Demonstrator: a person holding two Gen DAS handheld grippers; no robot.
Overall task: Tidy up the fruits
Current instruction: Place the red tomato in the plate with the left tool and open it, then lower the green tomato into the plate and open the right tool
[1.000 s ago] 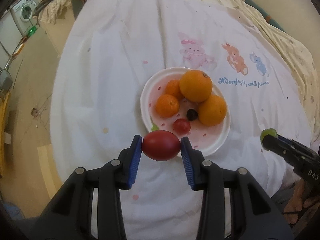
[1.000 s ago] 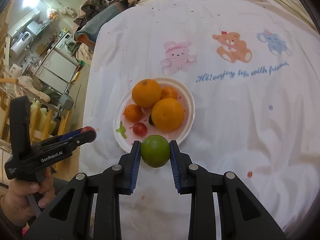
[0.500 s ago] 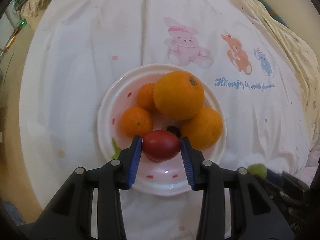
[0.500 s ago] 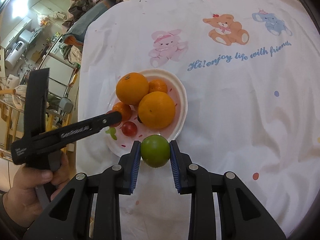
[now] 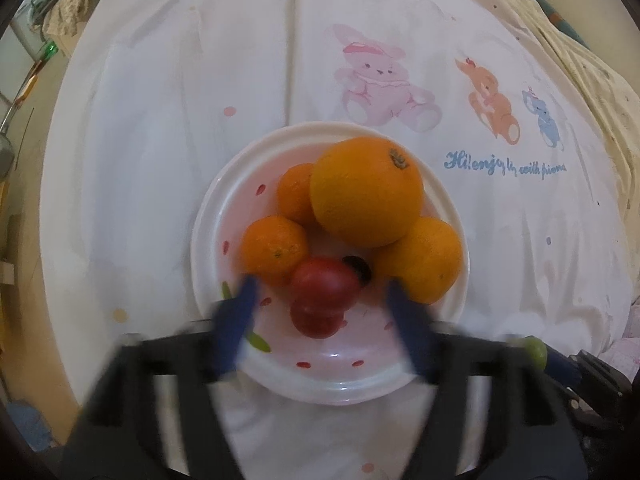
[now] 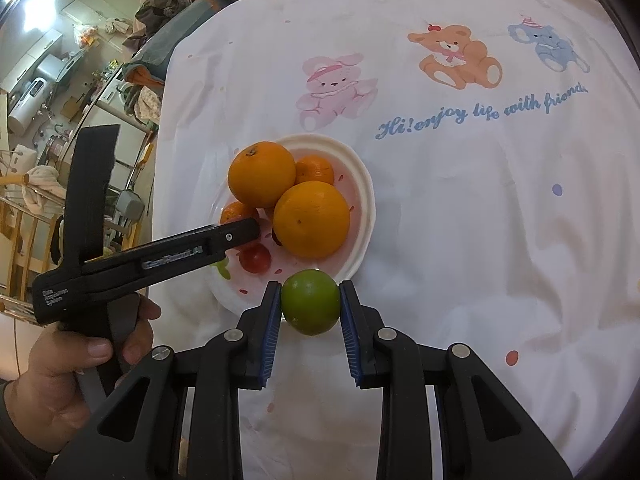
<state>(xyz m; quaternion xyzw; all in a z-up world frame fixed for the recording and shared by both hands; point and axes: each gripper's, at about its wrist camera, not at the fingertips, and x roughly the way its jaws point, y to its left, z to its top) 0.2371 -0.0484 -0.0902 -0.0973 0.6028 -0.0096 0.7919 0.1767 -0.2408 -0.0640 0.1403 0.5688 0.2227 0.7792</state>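
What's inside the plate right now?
The plate holds four oranges, two red fruits and a dark one, partly hidden. Anything beneath them is covered.

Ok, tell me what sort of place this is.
Probably a lived-in home: a cartoon-animal tablecloth covers the table, a water heater and household clutter fill the room behind, and the fruit sits on a plate.

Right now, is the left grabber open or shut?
Open. In the left wrist view the left gripper has its blue pads spread wide apart, clear of the dark red round fruit between them.
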